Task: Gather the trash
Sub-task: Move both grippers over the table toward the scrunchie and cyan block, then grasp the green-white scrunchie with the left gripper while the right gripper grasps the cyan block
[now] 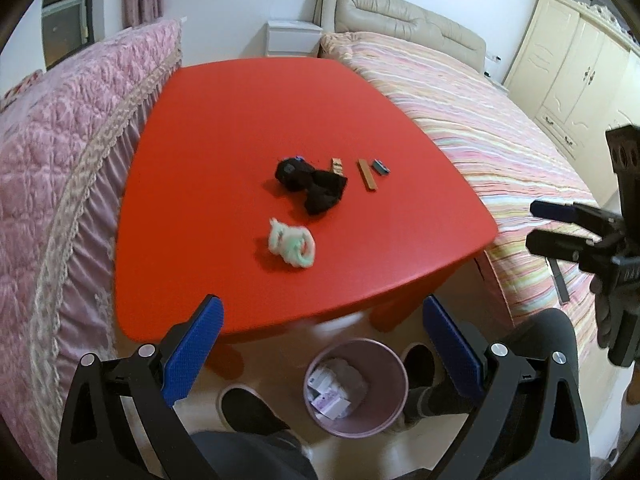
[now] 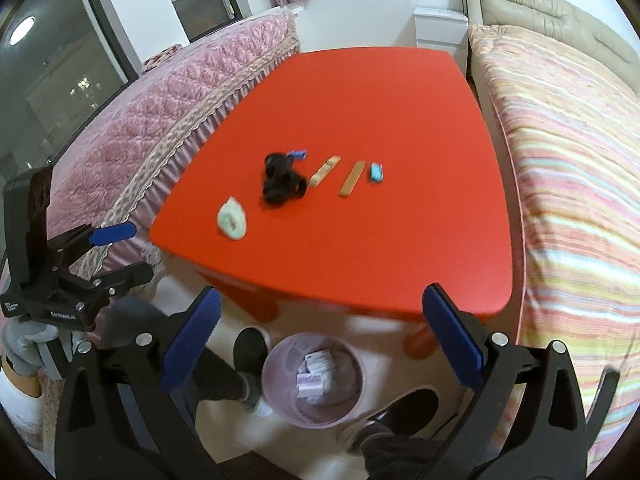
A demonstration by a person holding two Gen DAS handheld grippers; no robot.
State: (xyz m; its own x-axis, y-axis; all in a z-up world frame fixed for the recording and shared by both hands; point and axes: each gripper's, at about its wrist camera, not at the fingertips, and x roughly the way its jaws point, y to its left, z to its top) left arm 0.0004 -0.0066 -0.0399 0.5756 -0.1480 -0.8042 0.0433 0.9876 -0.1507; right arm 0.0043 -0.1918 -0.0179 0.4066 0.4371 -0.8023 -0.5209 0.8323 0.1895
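On the red table (image 1: 224, 128) (image 2: 360, 92) lie a crumpled pale green and white wad (image 1: 292, 242) (image 2: 231, 218), a crumpled black wad (image 1: 312, 186) (image 2: 280, 180), a tan stick (image 1: 367, 174) (image 2: 352, 178), a printed wrapper stick (image 1: 337, 166) (image 2: 325, 171), a small blue piece (image 1: 381, 166) (image 2: 376, 172) and another blue piece (image 2: 298, 155) behind the black wad. A pink bin (image 1: 356, 388) (image 2: 314, 380) holding paper trash stands on the floor at the table's near edge. My left gripper (image 1: 322, 344) (image 2: 116, 252) and right gripper (image 2: 322, 344) (image 1: 548, 226) are open and empty, above the bin.
A pink quilted bed (image 1: 60, 160) flanks the table's left, a striped bed (image 1: 500, 128) its right. A white nightstand (image 1: 292, 38) stands behind. A cream wardrobe (image 1: 572, 72) is far right. The person's legs and shoes (image 2: 250, 350) sit beside the bin.
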